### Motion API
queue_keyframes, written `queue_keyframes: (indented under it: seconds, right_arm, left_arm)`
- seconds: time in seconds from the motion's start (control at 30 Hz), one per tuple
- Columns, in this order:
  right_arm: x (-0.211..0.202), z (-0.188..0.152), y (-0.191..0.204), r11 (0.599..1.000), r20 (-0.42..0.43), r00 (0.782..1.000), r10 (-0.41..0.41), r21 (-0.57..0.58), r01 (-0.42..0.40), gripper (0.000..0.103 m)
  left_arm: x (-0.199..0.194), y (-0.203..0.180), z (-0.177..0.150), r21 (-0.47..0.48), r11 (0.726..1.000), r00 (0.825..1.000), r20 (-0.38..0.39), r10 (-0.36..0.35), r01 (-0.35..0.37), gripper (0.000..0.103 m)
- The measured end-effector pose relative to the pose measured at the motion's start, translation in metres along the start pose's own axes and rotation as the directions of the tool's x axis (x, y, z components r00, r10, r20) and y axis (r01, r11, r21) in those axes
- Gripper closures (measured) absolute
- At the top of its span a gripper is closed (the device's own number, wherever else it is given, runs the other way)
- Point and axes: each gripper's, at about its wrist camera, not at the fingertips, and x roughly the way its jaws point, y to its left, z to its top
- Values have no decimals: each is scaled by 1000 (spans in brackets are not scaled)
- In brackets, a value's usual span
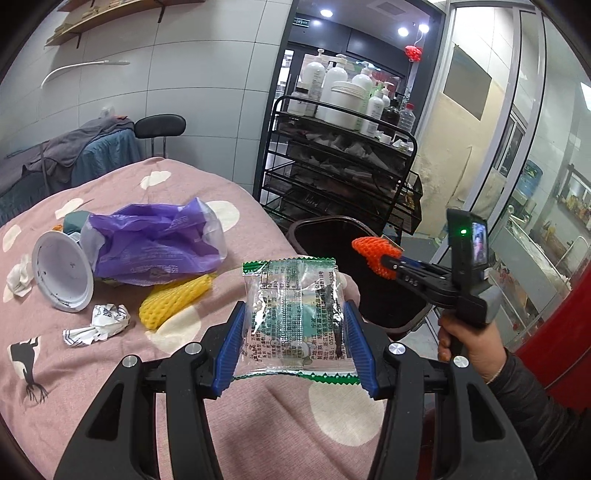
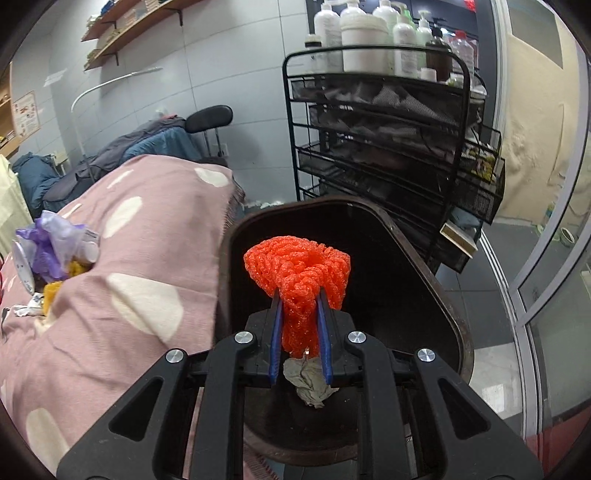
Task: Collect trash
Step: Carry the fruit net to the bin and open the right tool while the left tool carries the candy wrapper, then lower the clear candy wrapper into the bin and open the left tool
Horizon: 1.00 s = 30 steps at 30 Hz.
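Here, two pieces of rubbish are held at once. A crinkled clear plastic snack wrapper with green zigzag edges point(image 1: 295, 314) is pinched across its width between the blue ribbed pads of the left gripper point(image 1: 295, 334), whose jaws stand about half apart because the wrapper is spanned rather than crumpled. It is carried above the pink blanket with cream blotches point(image 1: 110, 369), near the bed's edge, presumably so that it can be brought to the bin.

An orange foam fruit net point(image 2: 299, 269) is clamped in the narrowly set right gripper point(image 2: 300, 328); its bunched top flares above the fingertips. It is held directly over the dark brown plastic waste bin point(image 2: 436, 280), which stands just beside the bed, so a release there would likely drop it inside. A crumpled greyish tissue point(image 2: 310, 384) is seen below the net, seemingly already in the bin.

Trash not yet collected is left on the blanket: a purple plastic bag point(image 1: 159, 240), a yellow foam fruit net point(image 1: 177, 299), a white paper cup lying on its side point(image 1: 62, 273) and wads of crumpled white paper point(image 1: 99, 325).

Printing in Chinese characters and digits, probably a telephone number, is borne by the wrapper, but it is too small and creased to be read reliably. Faint mirrored lettering on the purple bag cannot be made out, and no labels can be read on the white pump bottles point(image 2: 362, 33) atop the black wire rack point(image 2: 369, 155).
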Motion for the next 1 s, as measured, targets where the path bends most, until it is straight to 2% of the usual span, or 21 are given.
queue_keyframes:
  seconds: [0.07, 0.13, 0.2, 0.33, 0.4, 0.67, 0.8, 1.0]
  right_arm:
    - [7, -2, -2, 1000, -14, 1000, -11, 2, 11, 81]
    - [13, -4, -3, 999, -27, 999, -36, 2, 36, 69]
    - [16, -6, -7, 999, -32, 998, -49, 15, 49, 38]
    - [14, -8, -7, 998, -25, 998, -66, 11, 66, 35]
    - [6, -10, -7, 999, -13, 999, -49, 17, 49, 28]
    - [-33, -22, -1, 999, 58, 997, -52, 3, 51, 14]
    - [-49, -27, -4, 999, 73, 996, -52, 16, 51, 12]
    - [-67, -38, -9, 998, 72, 996, -56, 38, 54, 12]
  left_arm:
    - [2, -2, 1, 2, 1000, 1000, -4, -6, 6, 51]
    - [5, -5, 3, 8, 1000, 1000, -7, -11, 11, 51]
    - [7, -10, 5, 20, 1000, 1000, -10, -12, 12, 51]
    - [9, -17, 8, 42, 999, 1000, -12, -19, 19, 51]
    - [12, -23, 10, 54, 998, 1000, -12, -26, 27, 51]
    - [35, -41, 32, 93, 993, 997, -36, -72, 75, 51]
    - [55, -52, 44, 117, 987, 993, -62, -105, 111, 51]
    - [94, -62, 59, 103, 980, 980, -126, -154, 168, 51]
